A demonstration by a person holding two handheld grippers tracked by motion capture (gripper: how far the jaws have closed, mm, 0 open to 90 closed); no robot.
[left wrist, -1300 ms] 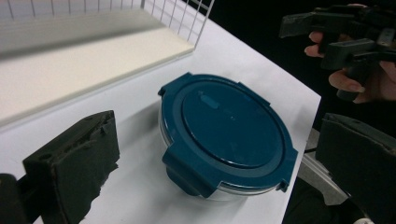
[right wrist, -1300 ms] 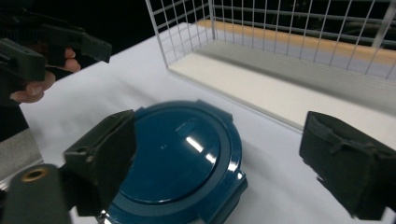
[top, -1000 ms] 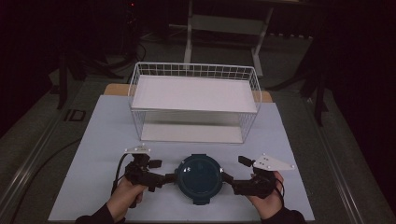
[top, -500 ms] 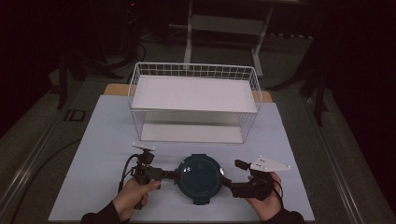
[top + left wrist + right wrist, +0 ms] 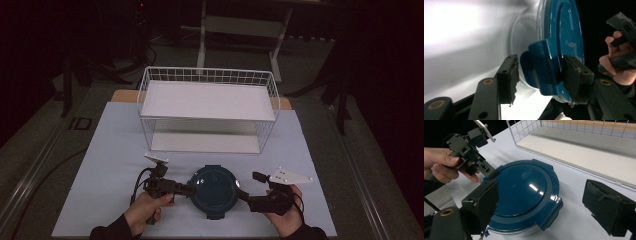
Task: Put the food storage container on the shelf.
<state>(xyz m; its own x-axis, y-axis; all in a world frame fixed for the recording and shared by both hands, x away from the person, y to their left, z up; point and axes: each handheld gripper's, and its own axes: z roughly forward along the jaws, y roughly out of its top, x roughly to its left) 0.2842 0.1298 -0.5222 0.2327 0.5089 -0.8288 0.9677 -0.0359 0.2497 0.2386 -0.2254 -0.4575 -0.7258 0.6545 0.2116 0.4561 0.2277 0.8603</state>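
The left gripper [image 5: 539, 75] has just been closing its jaws around the container's [image 5: 214, 191] lid clip [image 5: 541, 67]; the right gripper [image 5: 544, 202] holds its jaws wide apart beside the container.

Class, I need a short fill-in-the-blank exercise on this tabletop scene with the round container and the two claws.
1. The round container's lid is coloured ____.
2. The left claw has a lid ____ between its jaws.
3. The right claw has its jaws standing ____.
4. Behind the container stands a white wire ____.

Missing words: blue; tab; open; basket

White table [image 5: 110, 150] with wire basket [image 5: 207, 107] and blue-lidded container [image 5: 214, 192]
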